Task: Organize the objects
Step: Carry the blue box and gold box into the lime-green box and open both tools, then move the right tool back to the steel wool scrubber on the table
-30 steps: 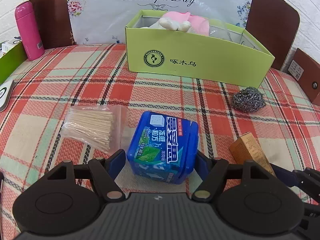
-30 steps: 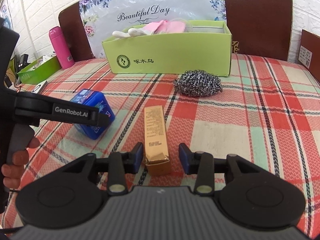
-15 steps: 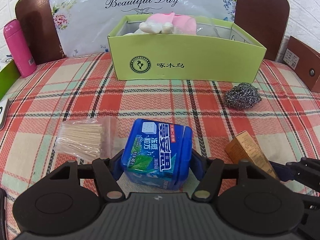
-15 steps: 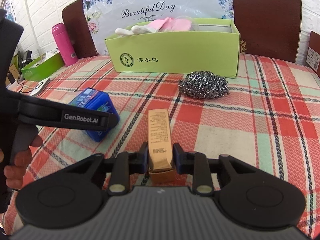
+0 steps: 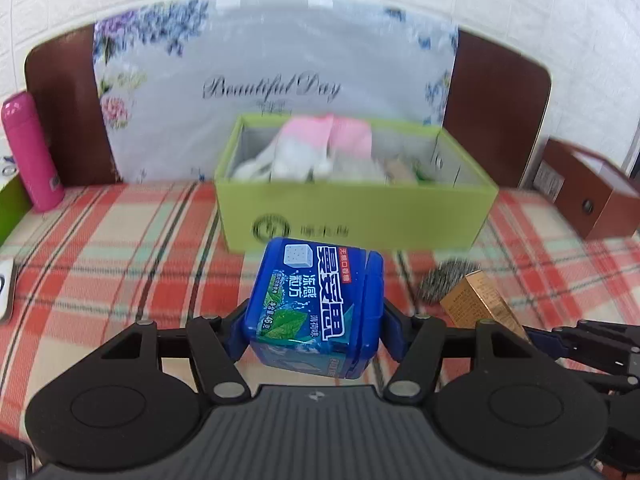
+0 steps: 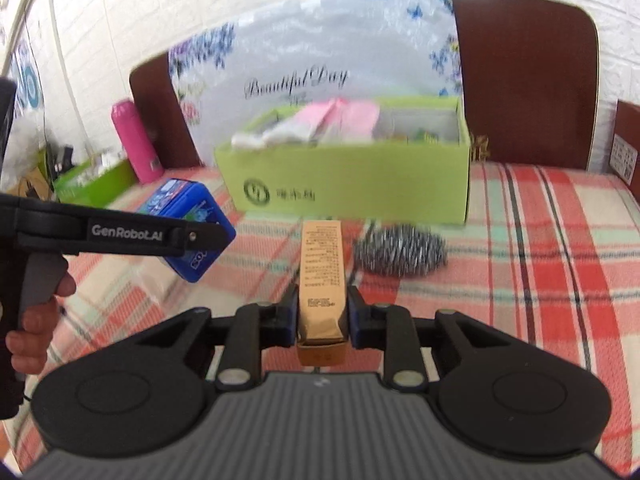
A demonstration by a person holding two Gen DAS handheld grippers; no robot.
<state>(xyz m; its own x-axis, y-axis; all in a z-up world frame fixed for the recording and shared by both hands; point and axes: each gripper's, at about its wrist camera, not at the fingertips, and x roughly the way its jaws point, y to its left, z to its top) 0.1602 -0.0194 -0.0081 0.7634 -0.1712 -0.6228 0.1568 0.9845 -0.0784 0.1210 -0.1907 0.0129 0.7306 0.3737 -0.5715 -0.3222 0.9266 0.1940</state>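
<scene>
Both sets of jaws are closed on cargo: our left gripper (image 5: 314, 326) has its blue pads pinched on the two side walls of the blue gum tub (image 5: 314, 304), and our right gripper (image 6: 322, 314) is squeezing the near end of the slim gold box (image 6: 322, 276), which sticks out forward between the fingers. The tub seems to ride clear of the checked tablecloth (image 5: 120, 264), tilted a touch, its lid seam facing right; the gold box looks lifted too, level and pointing at the target. Ahead of both sits the green box (image 5: 360, 216), open-topped, with pink-and-white gloves (image 5: 312, 148) already piled at its left end and freer room toward the right. We judge the tub a rigid, light plastic shell, smooth and a bit slick, so the flat sides low on the body are the right place to pinch, away from the hinged lid. The gold carton is thin card, light but crushable, and held at one end it may droop or twist, so an easy squeeze suits it. The steel scourer (image 6: 400, 254) lies on the cloth just in front of the green box, springy and snaggy, an easy grab anywhere. A pink flask (image 5: 30, 156) stands far left, well apart.
</scene>
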